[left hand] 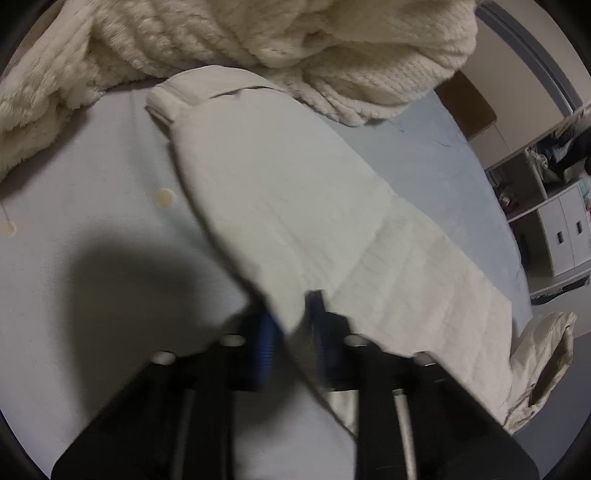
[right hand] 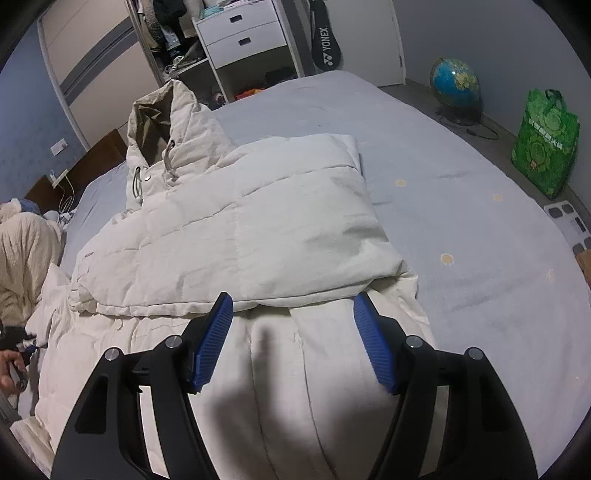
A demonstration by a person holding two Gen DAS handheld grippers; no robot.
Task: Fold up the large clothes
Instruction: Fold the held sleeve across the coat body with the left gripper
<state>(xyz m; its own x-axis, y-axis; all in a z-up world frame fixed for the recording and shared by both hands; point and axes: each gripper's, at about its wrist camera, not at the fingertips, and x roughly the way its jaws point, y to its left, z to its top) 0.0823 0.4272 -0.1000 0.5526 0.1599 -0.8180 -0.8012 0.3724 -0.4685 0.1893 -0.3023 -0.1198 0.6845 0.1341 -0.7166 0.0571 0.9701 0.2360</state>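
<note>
Left gripper (left hand: 291,332) jaws pinch the jacket (left hand: 295,192) edge; right gripper (right hand: 293,339) jaws gape empty above the jacket (right hand: 236,229) on the bed (right hand: 461,221).

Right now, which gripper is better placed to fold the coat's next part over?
Left. The left gripper is already clamped on the cream puffer coat, lifting a fold. The right gripper hovers open over the coat, holding nothing.

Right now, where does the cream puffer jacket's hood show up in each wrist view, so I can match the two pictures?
Left wrist view: the hood lies at the lower right edge, beyond the part of the jacket pinched in the left tongs.
Right wrist view: the hood stands upper left of centre, above the open right tongs.
Shared landmark: white drawer unit.
</note>
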